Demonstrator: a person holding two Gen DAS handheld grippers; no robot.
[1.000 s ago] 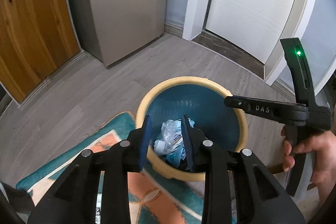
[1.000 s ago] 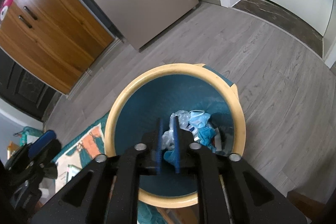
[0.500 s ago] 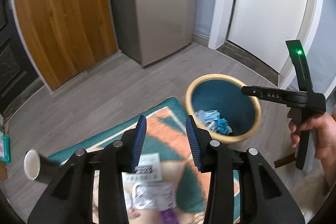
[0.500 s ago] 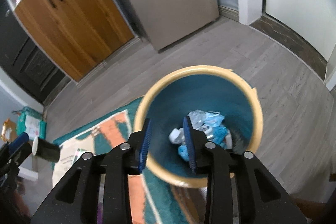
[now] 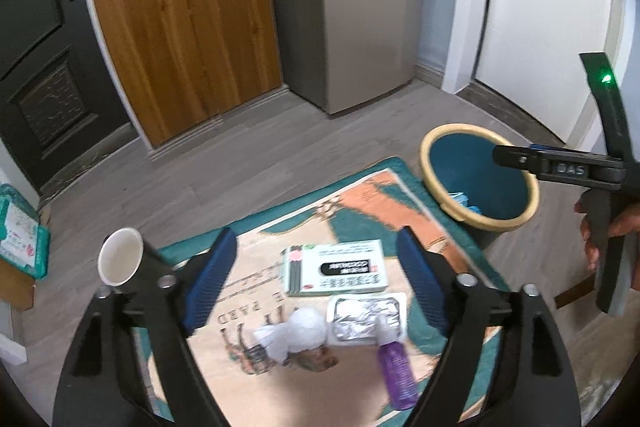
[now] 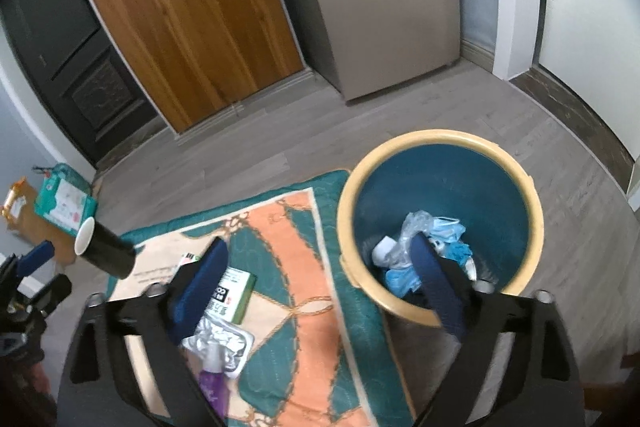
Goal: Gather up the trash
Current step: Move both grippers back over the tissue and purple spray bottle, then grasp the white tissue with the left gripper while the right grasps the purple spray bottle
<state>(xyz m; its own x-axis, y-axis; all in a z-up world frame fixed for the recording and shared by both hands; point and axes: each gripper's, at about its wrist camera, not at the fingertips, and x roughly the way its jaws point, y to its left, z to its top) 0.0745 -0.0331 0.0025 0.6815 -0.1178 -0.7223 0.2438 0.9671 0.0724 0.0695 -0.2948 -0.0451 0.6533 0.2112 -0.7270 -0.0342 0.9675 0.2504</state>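
Wooden cabinet (image 5: 180, 27) beside fridge (image 5: 360, 7) (doors shut).

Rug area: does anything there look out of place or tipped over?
Yes. Litter lies loose on the rug: a green-and-white box, a foil tray, crumpled plastic and a purple bottle on its side. A black paper cup lies tipped at the rug's edge.

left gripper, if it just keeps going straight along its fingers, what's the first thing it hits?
Probably the green and white box on the rug: it lies centred between the open left gripper fingers. The crumpled white wrapper and foil tray lie nearer the camera; depth is unclear.
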